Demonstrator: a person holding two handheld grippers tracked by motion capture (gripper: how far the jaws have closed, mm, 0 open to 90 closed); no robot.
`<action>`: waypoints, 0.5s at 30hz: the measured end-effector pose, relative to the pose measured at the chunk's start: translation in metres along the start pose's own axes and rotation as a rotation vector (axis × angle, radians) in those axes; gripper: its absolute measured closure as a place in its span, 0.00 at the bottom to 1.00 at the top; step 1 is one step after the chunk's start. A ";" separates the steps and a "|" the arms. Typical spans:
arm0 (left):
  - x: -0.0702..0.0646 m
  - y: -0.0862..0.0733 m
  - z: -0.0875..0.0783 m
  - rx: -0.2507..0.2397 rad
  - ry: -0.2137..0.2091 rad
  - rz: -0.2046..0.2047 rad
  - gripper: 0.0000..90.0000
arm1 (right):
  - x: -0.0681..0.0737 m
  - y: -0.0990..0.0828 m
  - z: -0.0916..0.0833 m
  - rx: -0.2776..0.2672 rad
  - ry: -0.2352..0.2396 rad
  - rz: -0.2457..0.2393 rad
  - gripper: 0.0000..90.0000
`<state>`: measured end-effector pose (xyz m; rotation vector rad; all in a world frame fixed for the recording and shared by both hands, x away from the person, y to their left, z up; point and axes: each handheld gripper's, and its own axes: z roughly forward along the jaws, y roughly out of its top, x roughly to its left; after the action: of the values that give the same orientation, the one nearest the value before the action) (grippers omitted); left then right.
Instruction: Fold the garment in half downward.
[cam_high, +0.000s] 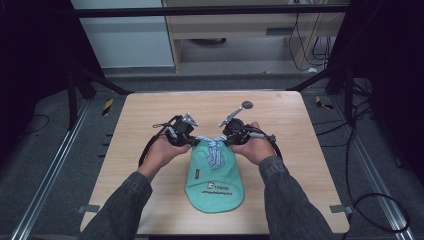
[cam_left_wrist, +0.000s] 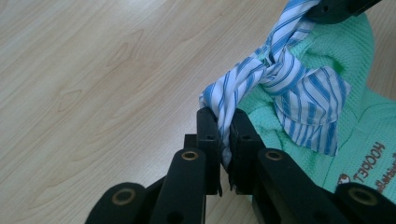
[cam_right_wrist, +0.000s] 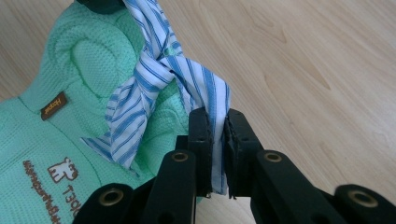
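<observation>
Pale wooden tabletop (cam_high: 150, 150) amid dark framing. Left of centre, left claw (cam_high: 192, 142) clamped on one end of striped blue-white cloth (cam_high: 215, 152). At centre, knotted over green garment (cam_high: 215, 187). Right of centre, right claw (cam_high: 226, 142) pinching the other end.

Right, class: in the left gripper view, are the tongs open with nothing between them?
No: the left tongs are closed on an end of the blue-striped cloth tie, knotted over the green garment.

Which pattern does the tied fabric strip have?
Blue and white stripes on the fabric strip, clearest in the left gripper view.
</observation>
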<state>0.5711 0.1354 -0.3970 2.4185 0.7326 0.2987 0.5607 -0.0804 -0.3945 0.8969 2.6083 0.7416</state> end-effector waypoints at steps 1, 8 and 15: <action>0.000 0.001 -0.001 -0.005 0.006 0.000 0.95 | 0.000 0.001 0.000 -0.003 -0.003 0.000 0.91; 0.004 0.008 -0.010 -0.030 0.029 0.005 0.94 | -0.004 0.008 -0.005 -0.029 -0.022 -0.002 0.91; 0.006 0.013 -0.014 -0.031 0.035 0.011 0.94 | -0.007 0.014 -0.009 -0.033 -0.032 -0.010 0.91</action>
<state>0.5765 0.1367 -0.3784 2.3946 0.7251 0.3545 0.5692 -0.0787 -0.3789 0.8791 2.5630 0.7591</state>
